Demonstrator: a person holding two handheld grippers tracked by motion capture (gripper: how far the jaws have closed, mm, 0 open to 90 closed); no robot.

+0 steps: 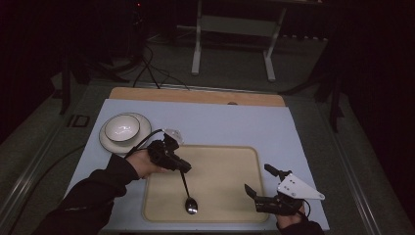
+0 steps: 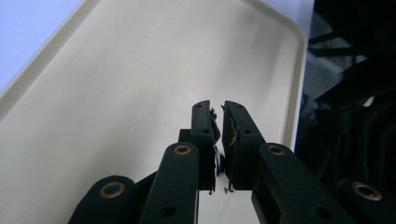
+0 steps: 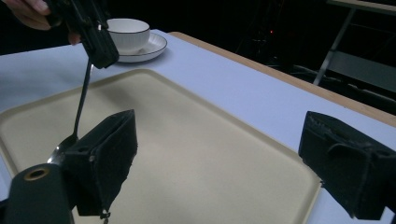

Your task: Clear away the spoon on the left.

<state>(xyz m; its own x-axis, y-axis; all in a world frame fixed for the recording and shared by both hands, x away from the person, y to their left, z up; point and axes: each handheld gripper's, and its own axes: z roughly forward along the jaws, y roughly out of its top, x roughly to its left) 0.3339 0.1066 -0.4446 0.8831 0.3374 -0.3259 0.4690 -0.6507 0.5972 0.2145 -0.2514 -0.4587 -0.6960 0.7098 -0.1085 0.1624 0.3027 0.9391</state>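
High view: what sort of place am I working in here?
Probably a lab or recording workspace, not a kitchen: a table with a pale blue cover in a dark room, loose cables on the floor, and a bare metal stand behind.

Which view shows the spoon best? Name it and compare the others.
The high view: the whole spoon shows there, handle in the left gripper, bowl down on the tray. The right gripper view gives the handle and part of the bowl. The left gripper view gives a sliver of handle.
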